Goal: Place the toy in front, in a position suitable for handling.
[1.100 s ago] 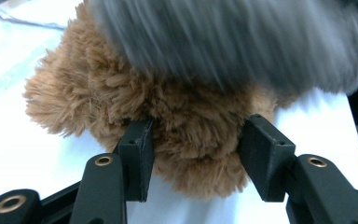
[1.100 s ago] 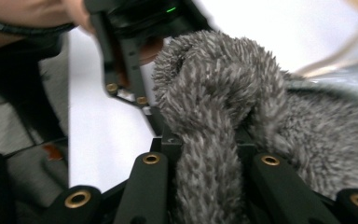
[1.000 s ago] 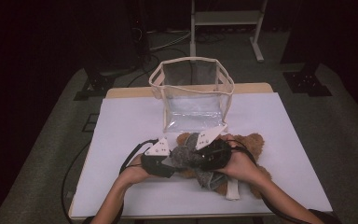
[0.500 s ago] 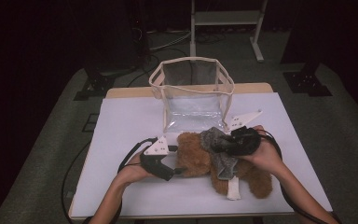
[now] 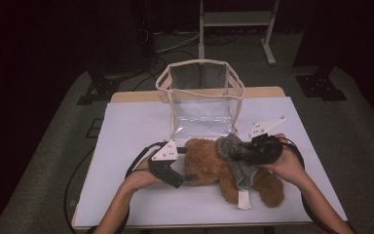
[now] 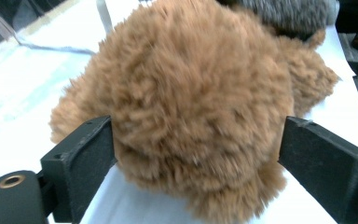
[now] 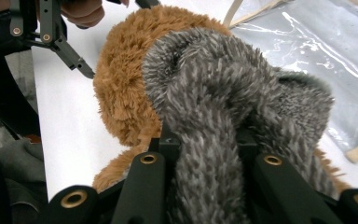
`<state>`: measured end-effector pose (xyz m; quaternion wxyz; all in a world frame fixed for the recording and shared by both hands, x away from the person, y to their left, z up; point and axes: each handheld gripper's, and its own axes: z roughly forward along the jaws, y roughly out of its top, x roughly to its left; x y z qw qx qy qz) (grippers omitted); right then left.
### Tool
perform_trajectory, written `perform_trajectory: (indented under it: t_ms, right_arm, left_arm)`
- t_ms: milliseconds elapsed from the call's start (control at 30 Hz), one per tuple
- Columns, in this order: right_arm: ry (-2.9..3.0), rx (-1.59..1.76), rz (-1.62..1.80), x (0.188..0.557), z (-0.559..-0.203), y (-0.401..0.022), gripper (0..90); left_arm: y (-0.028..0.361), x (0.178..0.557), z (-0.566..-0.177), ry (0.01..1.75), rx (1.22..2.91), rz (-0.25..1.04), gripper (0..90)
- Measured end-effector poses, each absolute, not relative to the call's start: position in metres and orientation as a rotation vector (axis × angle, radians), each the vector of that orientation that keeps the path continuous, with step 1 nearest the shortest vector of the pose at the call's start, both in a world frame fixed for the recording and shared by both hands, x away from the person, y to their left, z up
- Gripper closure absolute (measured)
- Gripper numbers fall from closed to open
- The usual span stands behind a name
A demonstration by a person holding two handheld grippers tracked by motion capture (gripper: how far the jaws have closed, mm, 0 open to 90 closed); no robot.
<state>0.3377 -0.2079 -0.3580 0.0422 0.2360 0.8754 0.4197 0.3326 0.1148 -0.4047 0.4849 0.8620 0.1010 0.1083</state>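
Note:
A brown teddy bear (image 5: 205, 165) lies on the white table (image 5: 136, 126), head toward the left. A grey furry scarf (image 5: 237, 163) is wrapped around its neck. My left gripper (image 5: 187, 176) stands open at the bear's head; in the left gripper view its jaws (image 6: 198, 126) flank the head (image 6: 191, 93) without pressing, and they have just been opening. My right gripper (image 5: 233, 152) is shut on the scarf; in the right gripper view the grey fur (image 7: 223, 84) is pinched between its jaws (image 7: 205, 140). One of the left gripper's fingers (image 7: 72, 56) shows beyond the bear (image 7: 121, 79).
A clear plastic bag with a cream rim (image 5: 202, 97) stands open behind the bear at the table's far middle. A white tag (image 5: 244, 200) hangs from the scarf near the front. Dark floor and a white stand (image 5: 236, 19) lie beyond the table.
My right gripper has moved to the right with the scarf in it, away from the left gripper. The left gripper's jaws have spread wider around the bear's head.

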Motion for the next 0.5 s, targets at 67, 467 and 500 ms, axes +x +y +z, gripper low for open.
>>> perform_trajectory:
  t_ms: [67, 467, 500]
  right_arm:
    - [2.675, 0.727, 1.302, 0.337, -0.362, -0.209, 72.6]
    - [2.644, 0.741, 1.381, 0.333, -0.372, -0.217, 72.6]
    - [2.640, 0.740, 1.387, 0.333, -0.372, -0.217, 72.6]
  left_arm:
    - [0.111, 0.335, -0.405, 0.246, 2.095, 0.276, 7.6]
    - [0.080, 0.344, -0.408, 0.204, 2.132, 0.284, 0.0]
    - [0.079, 0.344, -0.409, 0.201, 2.137, 0.289, 0.0]
